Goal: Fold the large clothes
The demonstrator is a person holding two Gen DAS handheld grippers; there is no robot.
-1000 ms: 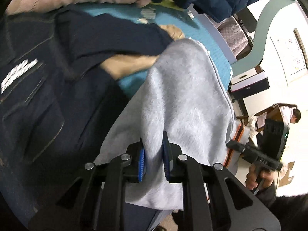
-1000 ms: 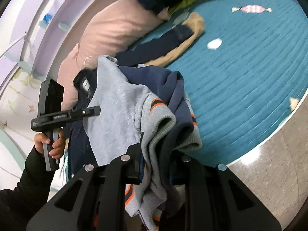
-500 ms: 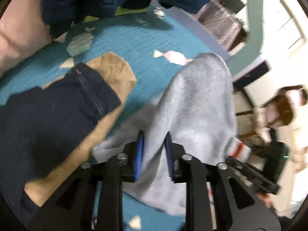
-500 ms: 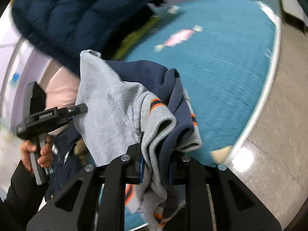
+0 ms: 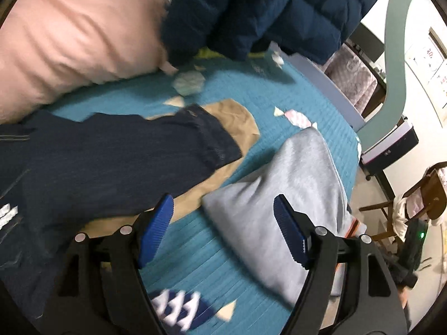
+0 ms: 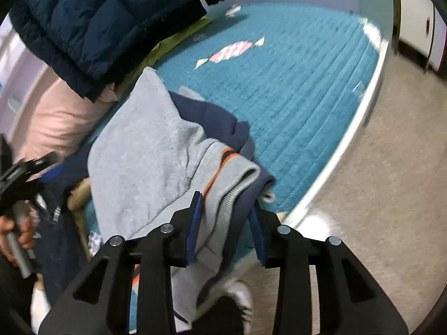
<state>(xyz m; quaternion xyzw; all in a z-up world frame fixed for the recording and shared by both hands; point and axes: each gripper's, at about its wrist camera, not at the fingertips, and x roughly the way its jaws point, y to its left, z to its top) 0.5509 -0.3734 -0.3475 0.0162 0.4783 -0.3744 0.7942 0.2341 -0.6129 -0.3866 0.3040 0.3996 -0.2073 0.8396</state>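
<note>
The left hand-held gripper point(image 5: 223, 230) hung spread wide above the bed point(image 5: 293, 95), its blue pads point(image 5: 156, 229) well apart and holding nothing. Between and beyond the pads lay the grey sweater point(image 5: 282, 192), folded into a thick wedge on the teal quilt, its far end reaching toward the bed's edge. Just beside it on the left, dark jeans point(image 5: 111, 162) sprawled over a tan garment point(image 5: 232, 117), the jeans' hem lying across the tan cloth. A pink pillow point(image 5: 69, 33) filled the upper left, and a navy puffer jacket point(image 5: 265, 8) was heaped behind it at the head of the bed. A candy-shaped print point(image 5: 296, 117) marked the quilt near the sweater's tip.

In the right wrist view, the right hand-held gripper point(image 6: 226, 223) was only part-closed. The sweater's point(image 6: 148, 162) ribbed hem, with its orange stripe and navy lining, lay bunched between the fingers, touching the left pad; whether the pads truly pinched the cloth could not be told. From there the grey body rose up and away over the quilt point(image 6: 293, 83). The puffer jacket point(image 6: 97, 19) loomed at upper left above the pillow point(image 6: 61, 117). At the far left edge, the other gripper showed, blurred, with the person's left hand point(image 6: 16, 231) on its handle. Pale floor point(image 6: 391, 181) ran along the bed's white rim.
</note>
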